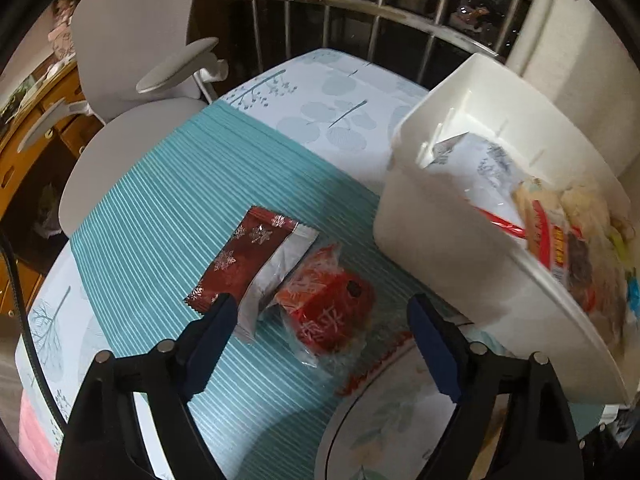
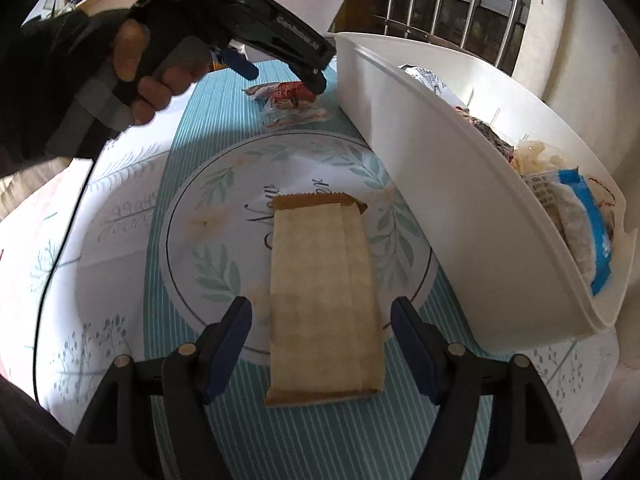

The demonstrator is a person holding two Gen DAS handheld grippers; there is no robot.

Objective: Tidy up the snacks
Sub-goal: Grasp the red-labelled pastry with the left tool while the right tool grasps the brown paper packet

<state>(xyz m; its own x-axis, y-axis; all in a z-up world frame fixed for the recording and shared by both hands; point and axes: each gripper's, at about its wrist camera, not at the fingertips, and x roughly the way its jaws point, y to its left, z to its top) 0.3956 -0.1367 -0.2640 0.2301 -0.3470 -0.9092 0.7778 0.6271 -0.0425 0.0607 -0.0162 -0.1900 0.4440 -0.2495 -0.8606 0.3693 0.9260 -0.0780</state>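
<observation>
Left gripper [image 1: 320, 316] wide, empty, over red snack [image 1: 328, 312] w/ bin [image 1: 440, 248] at 2 o'clock: straddle, close. Right gripper [image 2: 322, 344] wide, straddles tan packet [image 2: 324, 300].

Your left gripper [image 1: 320, 312] and right gripper [image 2: 322, 308] are built alike: black plastic arms, each ending in a dark blue pad [image 1: 210, 344], with two round silver rivets [image 2: 186, 349] per arm. Seen from the right wrist view, your left tool has a black pistol-style body with raised lettering along its side, too small to read. Your left hand [image 2: 132, 72] wears a black fingerless glove [image 2: 48, 40]. A thin black cable [image 2: 60, 248] trails below it.
</observation>
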